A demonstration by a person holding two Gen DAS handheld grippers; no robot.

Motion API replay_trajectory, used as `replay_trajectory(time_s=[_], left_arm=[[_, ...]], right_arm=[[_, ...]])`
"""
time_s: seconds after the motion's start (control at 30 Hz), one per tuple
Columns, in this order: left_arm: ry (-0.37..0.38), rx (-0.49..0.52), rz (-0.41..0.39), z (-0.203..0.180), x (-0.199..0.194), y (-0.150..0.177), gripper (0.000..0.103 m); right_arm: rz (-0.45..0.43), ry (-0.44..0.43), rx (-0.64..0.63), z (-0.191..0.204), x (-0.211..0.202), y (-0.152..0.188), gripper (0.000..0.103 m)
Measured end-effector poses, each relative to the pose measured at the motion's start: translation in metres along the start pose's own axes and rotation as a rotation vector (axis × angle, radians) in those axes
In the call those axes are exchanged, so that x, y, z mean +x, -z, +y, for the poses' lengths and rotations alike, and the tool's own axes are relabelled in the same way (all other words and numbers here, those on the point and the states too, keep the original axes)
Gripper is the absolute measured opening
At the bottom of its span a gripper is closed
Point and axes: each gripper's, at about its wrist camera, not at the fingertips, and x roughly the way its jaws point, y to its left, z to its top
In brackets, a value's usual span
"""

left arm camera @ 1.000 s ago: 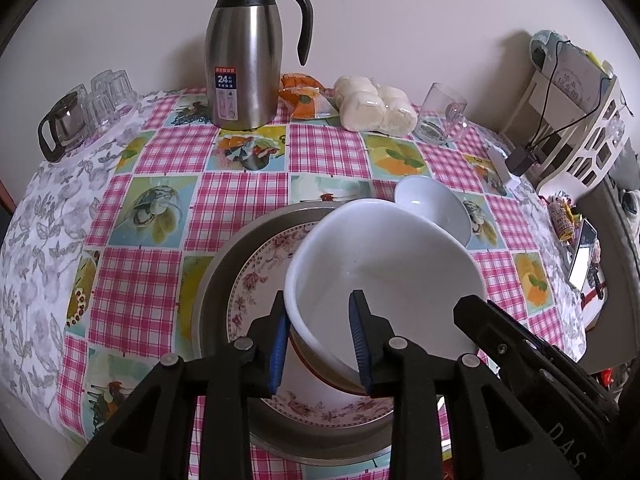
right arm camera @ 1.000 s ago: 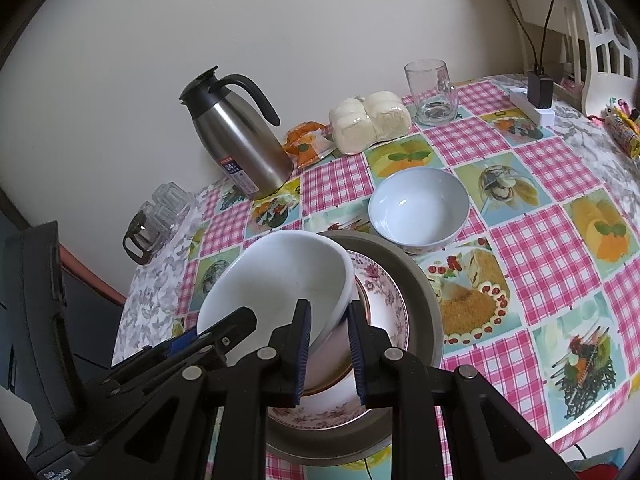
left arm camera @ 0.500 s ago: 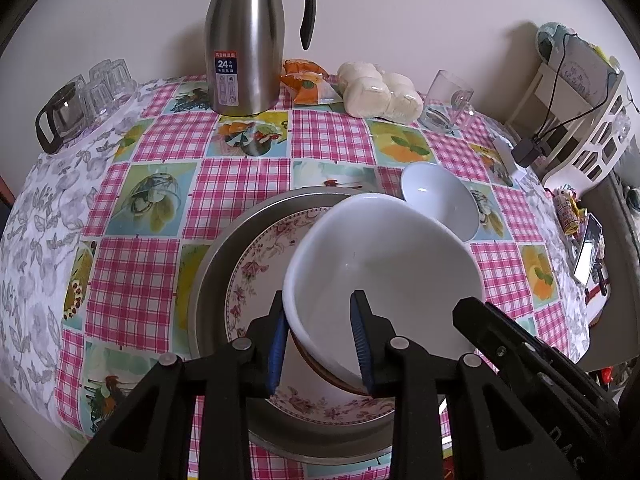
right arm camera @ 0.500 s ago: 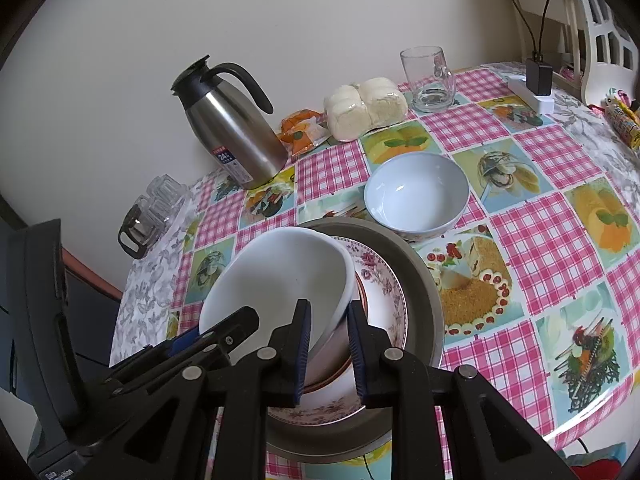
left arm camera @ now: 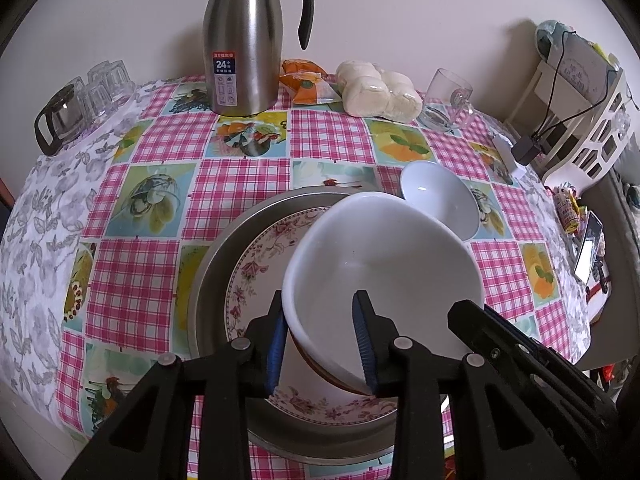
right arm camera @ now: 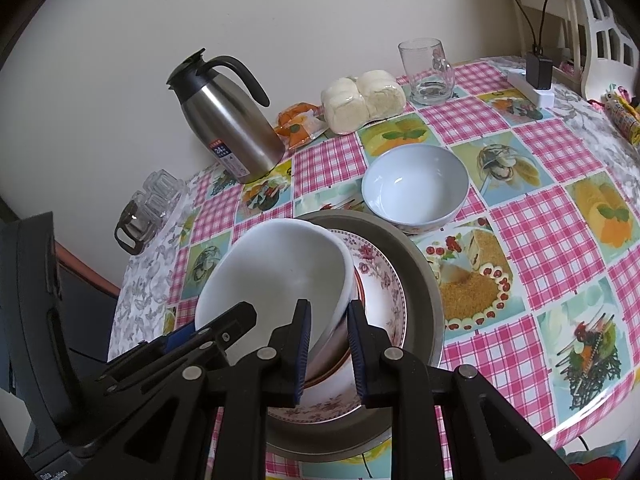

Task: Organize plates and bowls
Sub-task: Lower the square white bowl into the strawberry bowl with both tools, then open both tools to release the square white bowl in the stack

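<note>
Nearest, the left gripper [left arm camera: 322, 334] is straddling the near rim of a large white ceramic bowl [left arm camera: 384, 264], one blue pad outside the wall and one inside; its jaws have just been opening, the inner pad now standing clear of the wall. The right gripper [right arm camera: 329, 346] is pinching the same bowl's opposite rim, its jaws closed on the wall. The large white bowl is tilting over a brown-rimmed dish [right arm camera: 340, 364], which is sitting on a floral-patterned round plate [left arm camera: 256, 276], itself lying in a round grey metal tray [left arm camera: 216, 264]. Just beyond the tray, a smaller pale blue-white bowl [right arm camera: 416, 186] is standing upright on the pink checked tablecloth [left arm camera: 132, 280]. Farther from the tray, by the wall, are standing a stainless steel jug with a black handle [left arm camera: 244, 40], an orange snack packet [left arm camera: 306, 84], a bag of white buns [left arm camera: 378, 90] and a clear glass mug [right arm camera: 426, 70].
</note>
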Motion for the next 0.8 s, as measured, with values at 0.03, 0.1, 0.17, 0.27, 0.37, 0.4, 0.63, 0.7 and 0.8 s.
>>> replay_trajectory(time_s=[0.03, 0.1, 0.17, 0.27, 0.37, 0.4, 0.63, 0.7, 0.8], left_arm=[[0.002, -0.002, 0.000, 0.000, 0.000, 0.000, 0.033], [0.007, -0.004, 0.001, 0.001, 0.000, 0.000, 0.033], [0.013, -0.007, -0.001, 0.003, -0.001, 0.000, 0.033], [0.016, -0.010, -0.017, 0.004, -0.005, -0.001, 0.033], [0.022, -0.013, -0.029, 0.005, -0.008, -0.001, 0.034], [0.023, -0.014, -0.031, 0.005, -0.009, -0.001, 0.034], [0.033, -0.014, -0.059, 0.005, -0.018, -0.002, 0.037], [0.034, -0.017, -0.071, 0.006, -0.022, -0.003, 0.043], [0.034, -0.024, -0.083, 0.008, -0.026, -0.004, 0.045]], right_arm=[[0.000, 0.000, 0.000, 0.000, 0.000, 0.000, 0.022], [0.000, 0.001, -0.001, 0.000, 0.000, 0.000, 0.022], [0.000, 0.001, -0.001, 0.000, 0.000, 0.000, 0.022], [-0.004, 0.004, -0.006, 0.001, -0.001, 0.000, 0.022], [-0.010, 0.006, -0.008, 0.001, -0.003, 0.000, 0.022], [-0.014, 0.008, -0.011, 0.001, -0.004, -0.001, 0.022], [-0.060, 0.015, -0.036, 0.007, -0.015, -0.003, 0.022], [-0.077, 0.020, -0.049, 0.010, -0.019, -0.003, 0.022], [-0.090, 0.032, -0.062, 0.012, -0.022, -0.003, 0.022]])
